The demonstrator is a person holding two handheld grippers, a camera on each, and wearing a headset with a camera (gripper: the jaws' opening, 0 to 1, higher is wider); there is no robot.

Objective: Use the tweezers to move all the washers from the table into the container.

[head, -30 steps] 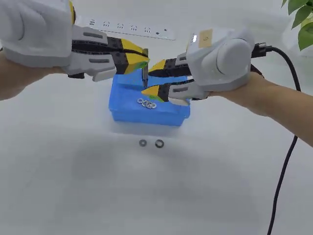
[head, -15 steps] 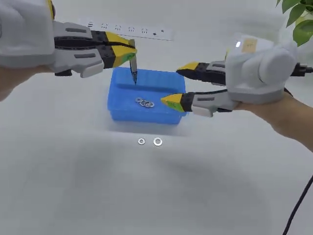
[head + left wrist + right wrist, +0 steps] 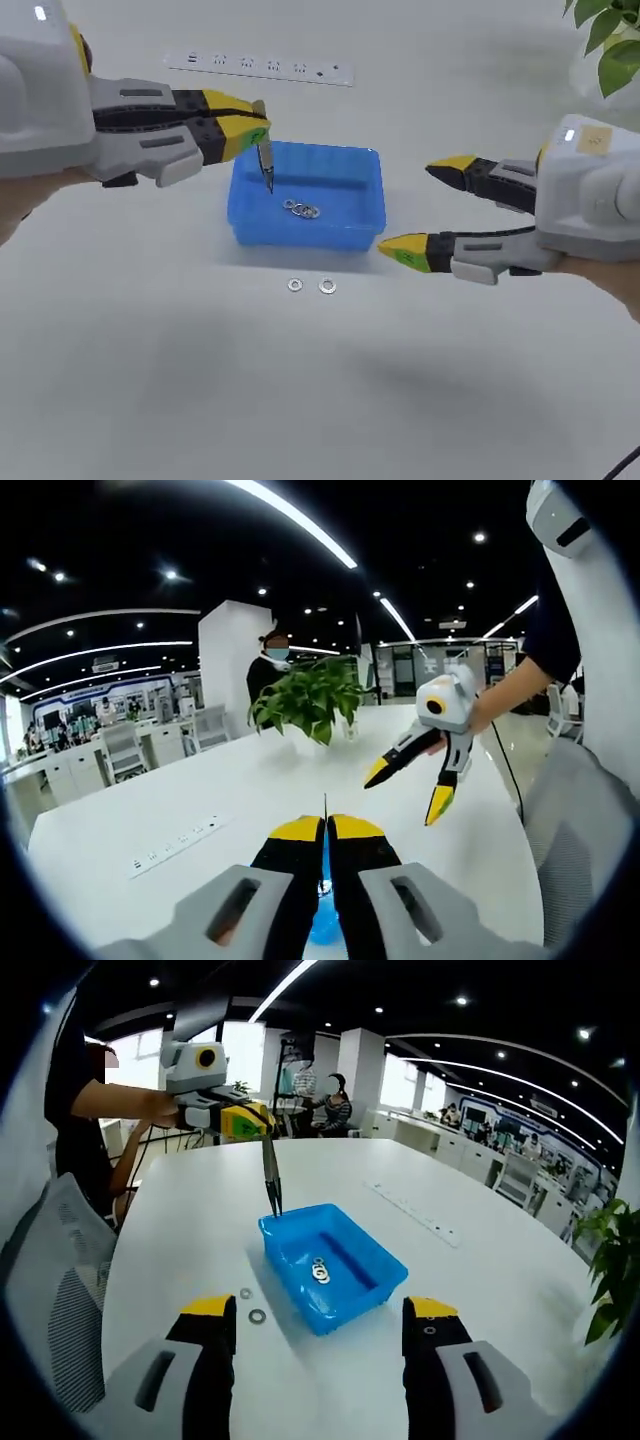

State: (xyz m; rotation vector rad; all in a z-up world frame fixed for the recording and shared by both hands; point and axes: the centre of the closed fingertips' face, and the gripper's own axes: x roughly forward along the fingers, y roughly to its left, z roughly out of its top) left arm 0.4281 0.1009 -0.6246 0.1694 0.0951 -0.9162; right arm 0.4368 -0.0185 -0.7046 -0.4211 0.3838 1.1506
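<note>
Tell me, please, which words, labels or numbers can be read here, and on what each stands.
No text can be read.
Yellowish label on the right gripper: too blurred to read.
Power strip: any print is too small to read.

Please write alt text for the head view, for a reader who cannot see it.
The left gripper, shut on tweezers, holds them point-down over a blue container with several washers inside. Two loose washers lie on the white table in front of it, and the right gripper is open beside it.
</note>
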